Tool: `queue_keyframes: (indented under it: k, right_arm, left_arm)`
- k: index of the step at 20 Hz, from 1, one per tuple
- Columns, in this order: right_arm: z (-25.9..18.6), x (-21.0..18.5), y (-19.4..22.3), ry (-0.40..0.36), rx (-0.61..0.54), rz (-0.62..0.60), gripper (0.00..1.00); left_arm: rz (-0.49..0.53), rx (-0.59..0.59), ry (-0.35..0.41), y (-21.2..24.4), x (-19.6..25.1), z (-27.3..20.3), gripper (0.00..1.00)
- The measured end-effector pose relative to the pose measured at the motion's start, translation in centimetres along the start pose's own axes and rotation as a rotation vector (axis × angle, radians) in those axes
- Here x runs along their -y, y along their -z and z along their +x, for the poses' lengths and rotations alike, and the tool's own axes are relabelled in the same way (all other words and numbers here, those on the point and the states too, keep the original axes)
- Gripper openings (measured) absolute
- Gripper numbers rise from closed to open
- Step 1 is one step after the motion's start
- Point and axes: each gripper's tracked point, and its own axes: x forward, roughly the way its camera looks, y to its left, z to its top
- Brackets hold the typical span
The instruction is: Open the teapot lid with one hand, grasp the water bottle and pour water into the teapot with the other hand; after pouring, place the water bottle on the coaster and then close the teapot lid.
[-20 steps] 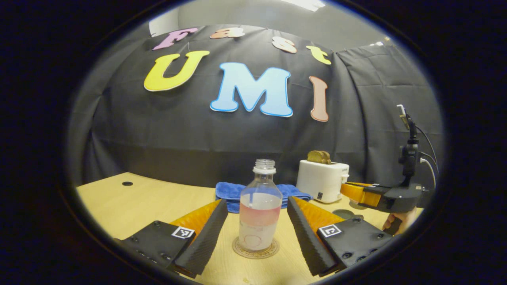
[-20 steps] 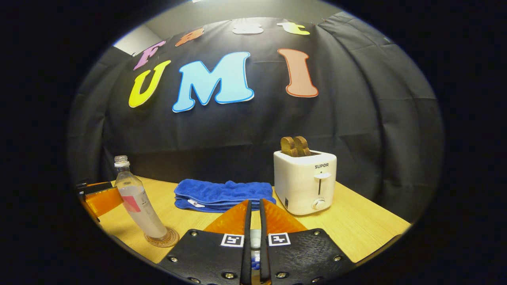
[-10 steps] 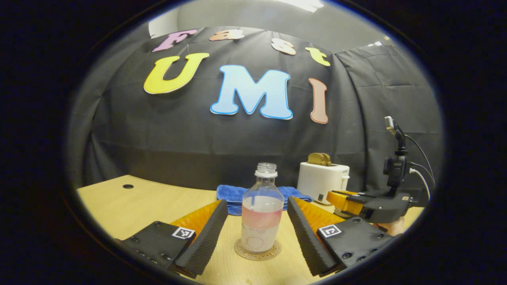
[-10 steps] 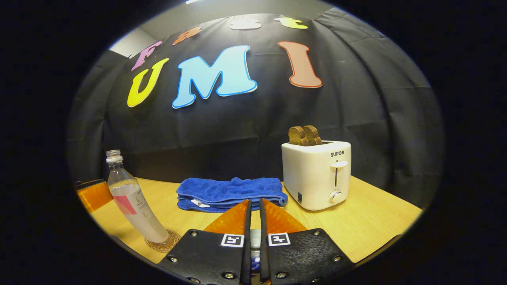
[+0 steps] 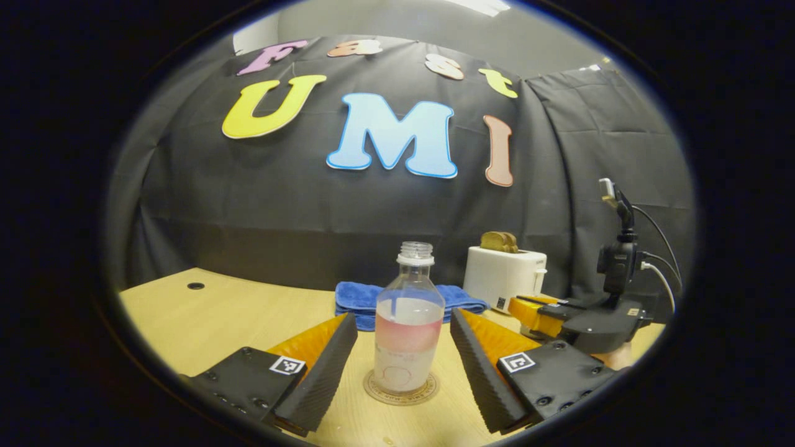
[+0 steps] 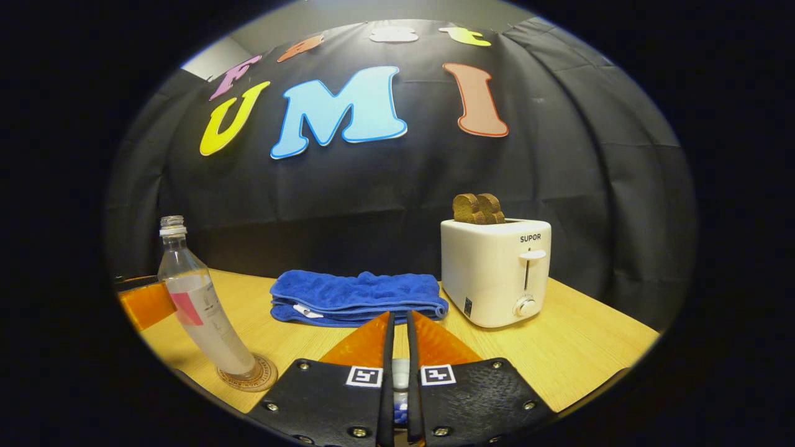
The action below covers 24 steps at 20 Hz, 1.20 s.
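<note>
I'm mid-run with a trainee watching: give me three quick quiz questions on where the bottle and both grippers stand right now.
1. True or false: the water bottle stands upright on the coaster.
2. The left gripper is: A) shut on the bottle, B) open with a finger on each side of the bottle, not touching it, C) shut on nothing.
3. In the right gripper view, what white appliance stands to the right of the blue towel?

Key
1. True; the bottle has no cap.
2. B.
3. The toaster, with toast sticking up. The right gripper has its fingers close together with something small and pale between them.
</note>
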Motion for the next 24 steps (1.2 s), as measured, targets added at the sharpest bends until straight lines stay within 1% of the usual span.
queue_keyframes:
  k: [7, 9, 13, 14, 16, 17, 18, 19, 20, 21, 22, 24]
  right_arm:
    - [-0.6, 0.1, 0.5, -0.008, 0.0, 0.028, 0.08]
    - [-0.7, 0.1, 0.7, 0.003, -0.007, 0.013, 0.1]
    - [-1.1, -0.2, 0.7, 0.017, -0.006, -0.033, 0.18]
    - [-1.3, -0.3, 0.5, 0.014, -0.005, -0.039, 0.19]
    - [-1.4, -0.2, 0.7, 0.02, -0.001, -0.042, 0.28]
    - [-1.5, -0.4, 0.7, 0.018, -0.002, -0.038, 0.29]
    - [-1.7, -0.2, 0.7, 0.025, -0.004, -0.034, 0.43]
    - [-1.7, -0.5, 0.8, 0.012, -0.007, -0.025, 0.44]
    - [-2.0, -0.6, 0.8, 0.014, -0.009, -0.019, 0.6]
    - [-2.3, -0.7, 0.5, 0.011, -0.005, -0.014, 0.64]
    - [-2.8, -0.9, -0.1, 0.014, 0.004, -0.017, 0.75]
    - [-4.1, -1.3, -1.3, 0.019, 0.034, -0.035, 0.82]
  left_arm:
    - [-0.003, -0.01, -0.002, 0.4, -0.1, 0.2, 1.0]
    - [-0.001, -0.015, -0.003, 0.6, -0.1, 0.3, 1.0]
    - [-0.003, -0.022, 0.001, 0.9, -0.1, 0.3, 1.0]
    - [-0.002, -0.024, -0.001, 1.0, -0.1, 0.4, 1.0]
    - [-0.001, -0.027, -0.002, 1.1, -0.2, 0.5, 1.0]
    - [-0.003, -0.027, 0.001, 1.1, -0.1, 0.4, 1.0]
    - [-0.001, -0.027, 0.001, 1.0, 0.0, 0.4, 1.0]
    - [0.003, -0.028, -0.001, 1.0, -0.1, 0.4, 1.0]
    - [0.003, -0.025, -0.002, 0.9, -0.2, 0.4, 1.0]
    - [0.004, -0.022, -0.001, 0.6, -0.2, 0.4, 1.0]
    - [0.009, -0.017, -0.005, 0.6, -0.2, 0.3, 1.0]
    - [0.017, 0.003, -0.006, -0.4, -0.2, -0.1, 1.0]
